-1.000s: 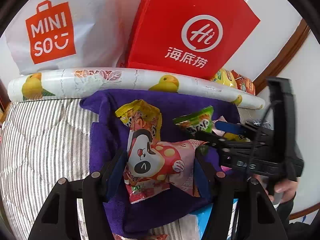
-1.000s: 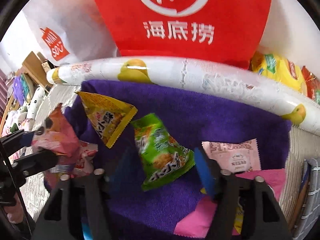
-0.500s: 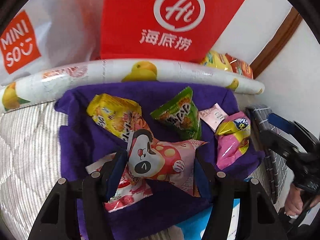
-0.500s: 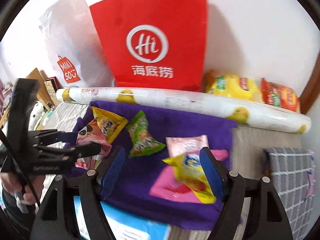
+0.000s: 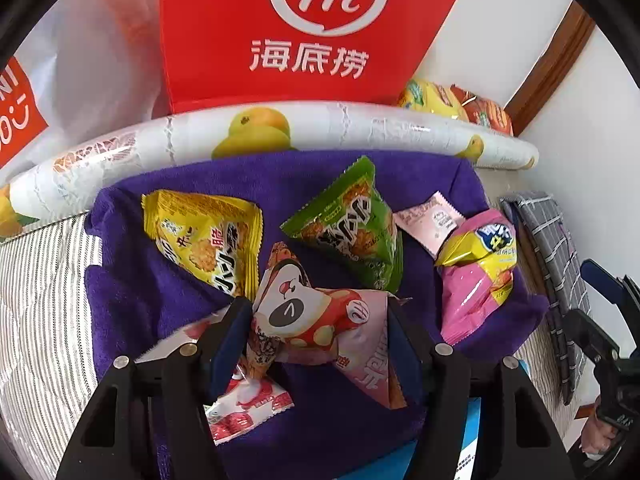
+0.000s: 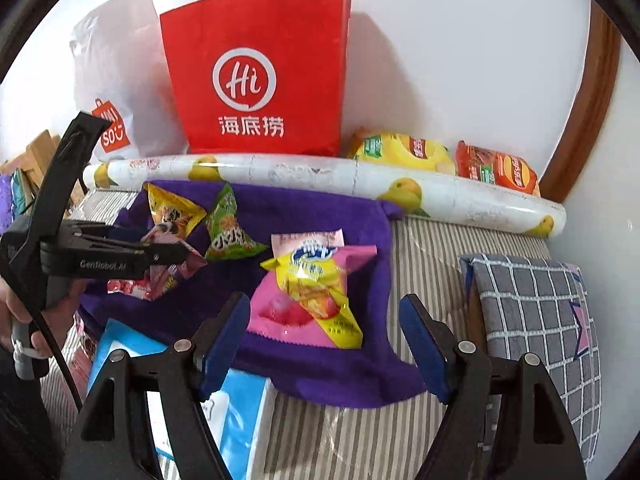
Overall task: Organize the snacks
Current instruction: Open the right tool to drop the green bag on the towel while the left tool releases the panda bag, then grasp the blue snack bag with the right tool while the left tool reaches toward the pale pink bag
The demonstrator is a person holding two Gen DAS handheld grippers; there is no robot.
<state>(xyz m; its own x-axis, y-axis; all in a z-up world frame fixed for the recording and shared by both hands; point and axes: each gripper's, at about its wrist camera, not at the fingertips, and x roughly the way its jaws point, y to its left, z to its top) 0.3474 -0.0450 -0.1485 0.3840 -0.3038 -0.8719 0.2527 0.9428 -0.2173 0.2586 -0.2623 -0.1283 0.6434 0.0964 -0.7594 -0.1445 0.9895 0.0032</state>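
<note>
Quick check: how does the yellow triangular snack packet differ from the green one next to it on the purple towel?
The yellow packet has a yellow wrapper; the green packet has a green one. The yellow packet lies nearer the towel's left edge in the left wrist view, the green packet nearer its middle. Both are puffed, triangular, crimp-edged, lie free on the towel, and carry similar bold black lettering.
</note>
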